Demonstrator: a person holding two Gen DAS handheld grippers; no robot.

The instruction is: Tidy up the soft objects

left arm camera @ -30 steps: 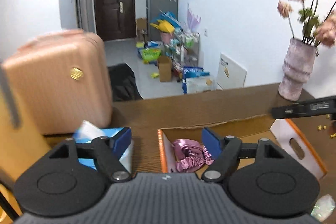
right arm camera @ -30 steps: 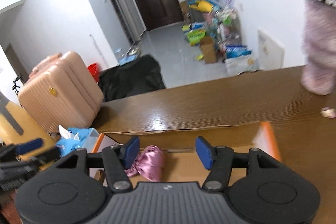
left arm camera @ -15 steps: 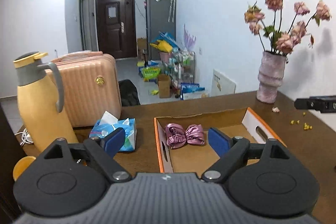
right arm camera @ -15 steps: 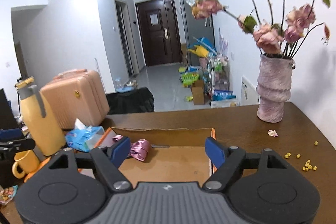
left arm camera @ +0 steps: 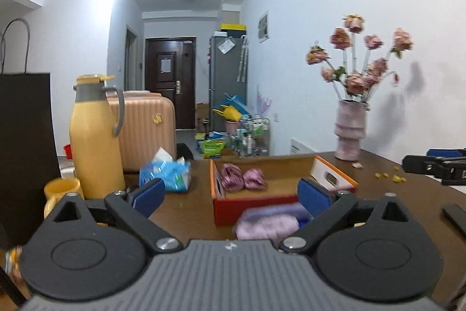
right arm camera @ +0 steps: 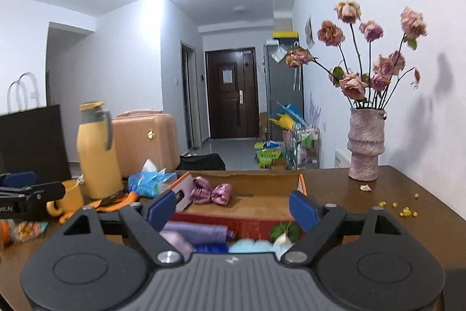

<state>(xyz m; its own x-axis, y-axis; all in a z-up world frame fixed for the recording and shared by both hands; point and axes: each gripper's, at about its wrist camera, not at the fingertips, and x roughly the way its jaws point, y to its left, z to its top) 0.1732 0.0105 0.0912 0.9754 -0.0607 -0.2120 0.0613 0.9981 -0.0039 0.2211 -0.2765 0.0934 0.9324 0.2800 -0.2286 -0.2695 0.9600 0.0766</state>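
Observation:
An orange-rimmed cardboard box point(left arm camera: 335, 175) point(right arm camera: 301, 182) sits on the brown table with pink satin scrunchies point(left arm camera: 243, 179) point(right arm camera: 211, 193) at its far left. In front of the box lie soft items: lilac fabric point(left arm camera: 269, 222) point(right arm camera: 198, 233), a blue piece point(right arm camera: 211, 247), a pale blue piece point(right arm camera: 252, 246) and a white-and-green one point(right arm camera: 285, 232). My left gripper point(left arm camera: 230, 198) is back from the box, jaws opening, nothing between its pads. My right gripper point(right arm camera: 231, 209) is likewise back, jaws opening and empty. Each gripper shows at the other view's edge.
A yellow thermos point(left arm camera: 94, 136), a yellow mug point(left arm camera: 59, 193), a blue tissue pack point(left arm camera: 166, 174) and a dark paper bag point(left arm camera: 24, 153) stand left. A pink vase of dried roses point(right arm camera: 365, 147) stands back right with yellow crumbs point(right arm camera: 406, 212) near it. A peach suitcase point(left arm camera: 145, 127) is behind the table.
Both grippers have pulled back from the box and their jaws have widened. The soft items in front of the box have come into view.

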